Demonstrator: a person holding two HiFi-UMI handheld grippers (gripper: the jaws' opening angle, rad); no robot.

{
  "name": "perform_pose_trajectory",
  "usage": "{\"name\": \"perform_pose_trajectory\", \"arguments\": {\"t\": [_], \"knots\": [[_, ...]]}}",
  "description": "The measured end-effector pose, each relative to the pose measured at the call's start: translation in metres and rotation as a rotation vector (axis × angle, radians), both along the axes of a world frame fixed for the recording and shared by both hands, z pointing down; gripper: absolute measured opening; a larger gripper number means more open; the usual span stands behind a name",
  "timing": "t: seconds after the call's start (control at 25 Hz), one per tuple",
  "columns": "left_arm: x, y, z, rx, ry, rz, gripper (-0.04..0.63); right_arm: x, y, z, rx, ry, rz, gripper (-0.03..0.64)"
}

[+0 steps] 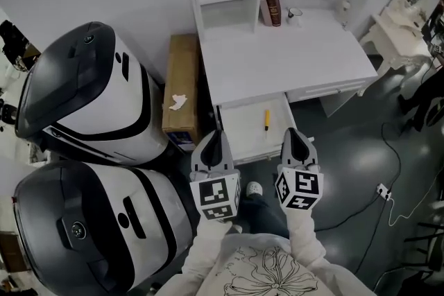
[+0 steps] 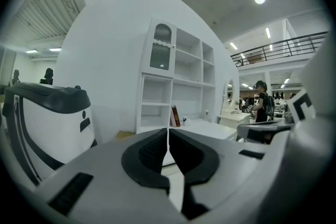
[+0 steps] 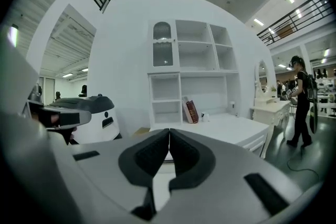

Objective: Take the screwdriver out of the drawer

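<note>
A screwdriver (image 1: 266, 119) with a yellow handle lies in the open white drawer (image 1: 244, 136) of the white desk (image 1: 291, 59), seen in the head view. My left gripper (image 1: 216, 134) is shut and empty, its tips over the drawer's front left corner. Over the drawer's front right corner my right gripper (image 1: 292, 133) is shut too, holding nothing, a short way in front of and right of the screwdriver. In the left gripper view the jaws (image 2: 168, 131) meet at the tips, and in the right gripper view the jaws (image 3: 169, 132) meet as well. The screwdriver is hidden in both gripper views.
Two large white and black machines (image 1: 90, 97) stand left of the desk. A cardboard box (image 1: 182, 83) with a crumpled tissue sits between them and the desk. Books (image 1: 270, 3) and a cup (image 1: 294, 13) stand on the desk's back. A person (image 3: 300, 102) stands far right.
</note>
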State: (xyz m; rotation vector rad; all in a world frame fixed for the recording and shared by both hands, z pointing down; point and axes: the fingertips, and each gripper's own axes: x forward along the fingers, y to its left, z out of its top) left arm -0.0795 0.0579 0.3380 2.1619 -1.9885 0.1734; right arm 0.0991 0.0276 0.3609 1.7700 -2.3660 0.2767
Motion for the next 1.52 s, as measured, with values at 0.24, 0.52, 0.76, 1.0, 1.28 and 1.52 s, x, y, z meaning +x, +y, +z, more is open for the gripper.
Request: {"name": "perform_pose_trajectory", "arguments": {"t": [0.24, 0.52, 0.76, 1.0, 1.28, 1.52], "knots": [[0.009, -0.063, 0.002, -0.014, -0.006, -0.049, 0.012, 0.009, -0.069, 0.001, -0.007, 0.003, -0.052, 0.003], [0.024, -0.117, 0.019, -0.050, 0.005, -0.086, 0.012, 0.026, -0.132, 0.021, -0.050, -0.001, -0.086, 0.003], [0.028, -0.134, 0.047, -0.119, 0.005, -0.110, 0.012, 0.022, -0.155, 0.050, -0.115, -0.001, -0.134, 0.003], [0.029, -0.141, 0.074, -0.180, 0.009, -0.109, 0.012, 0.016, -0.163, 0.082, -0.186, -0.006, -0.150, 0.003], [0.021, -0.153, 0.109, -0.252, 0.016, -0.081, 0.012, 0.006, -0.169, 0.119, -0.267, 0.003, -0.135, 0.003], [0.020, -0.173, 0.138, -0.307, 0.027, -0.021, 0.012, 0.003, -0.181, 0.149, -0.328, 0.017, -0.089, 0.003]]}}
